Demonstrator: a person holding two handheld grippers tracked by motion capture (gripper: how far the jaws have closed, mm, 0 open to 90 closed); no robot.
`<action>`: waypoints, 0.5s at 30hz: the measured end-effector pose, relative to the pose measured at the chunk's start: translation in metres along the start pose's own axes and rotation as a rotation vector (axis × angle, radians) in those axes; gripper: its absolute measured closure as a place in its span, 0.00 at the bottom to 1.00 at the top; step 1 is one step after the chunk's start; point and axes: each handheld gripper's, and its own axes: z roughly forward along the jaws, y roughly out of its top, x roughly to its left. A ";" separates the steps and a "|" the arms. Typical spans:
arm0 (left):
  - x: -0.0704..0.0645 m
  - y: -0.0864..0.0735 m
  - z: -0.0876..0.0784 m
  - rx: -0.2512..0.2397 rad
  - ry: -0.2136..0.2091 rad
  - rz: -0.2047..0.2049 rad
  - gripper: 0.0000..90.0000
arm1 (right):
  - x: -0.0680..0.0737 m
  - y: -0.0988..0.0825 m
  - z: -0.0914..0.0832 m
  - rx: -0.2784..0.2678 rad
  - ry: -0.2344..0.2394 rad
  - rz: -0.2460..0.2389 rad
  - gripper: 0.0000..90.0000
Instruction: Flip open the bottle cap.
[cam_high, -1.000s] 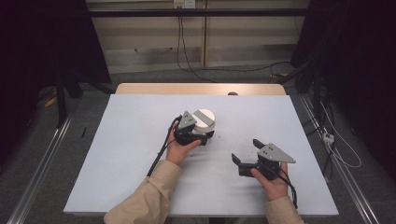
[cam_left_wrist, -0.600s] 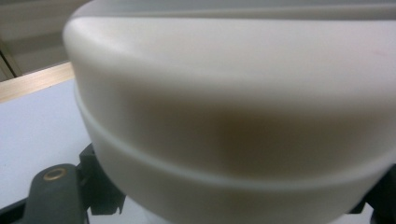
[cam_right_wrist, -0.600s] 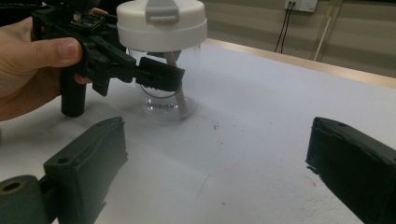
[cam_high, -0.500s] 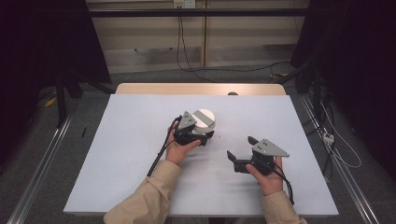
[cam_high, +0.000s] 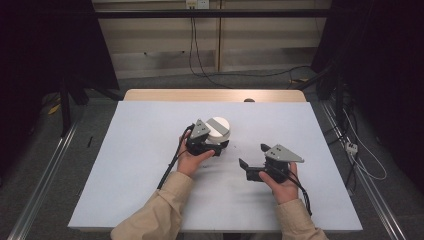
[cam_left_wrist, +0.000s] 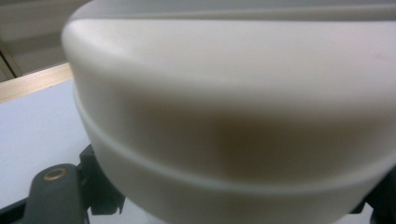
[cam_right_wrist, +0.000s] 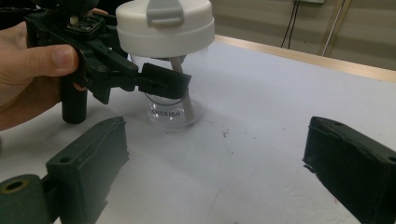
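Observation:
A clear cup (cam_right_wrist: 170, 109) with a white lid (cam_high: 218, 127) stands upright near the middle of the white table (cam_high: 135, 150). A straw runs down inside it. My left gripper (cam_high: 216, 146) is shut on the clear body just under the lid (cam_right_wrist: 166, 25), with one black finger (cam_right_wrist: 163, 80) across its front. In the left gripper view the lid (cam_left_wrist: 233, 93) looms close, above one finger (cam_left_wrist: 56, 196). My right gripper (cam_high: 245, 169) rests to the right of the cup, apart from it and pointing at it. Its jaws (cam_right_wrist: 219, 168) stand wide open with nothing between them.
A wooden strip (cam_high: 210, 95) runs along the table's far edge, with a small dark item (cam_high: 248, 100) on it. Cables (cam_high: 200, 60) lie on the floor beyond. Metal rails (cam_high: 45, 180) flank the table. Small dark specks (cam_right_wrist: 229, 140) dot the surface beside the cup.
My right gripper has shifted a little to the left, toward the cup. The left gripper and the cup have stayed in place.

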 end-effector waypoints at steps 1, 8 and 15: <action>0.000 0.000 0.000 0.000 -0.001 -0.001 0.20 | 0.000 0.001 0.001 0.002 0.000 0.001 0.06; 0.000 0.000 0.000 0.001 0.000 0.000 0.20 | 0.004 0.008 0.008 0.004 -0.005 -0.008 0.11; -0.001 0.000 0.000 -0.003 0.000 0.002 0.20 | 0.008 0.019 0.016 0.006 0.006 -0.003 0.17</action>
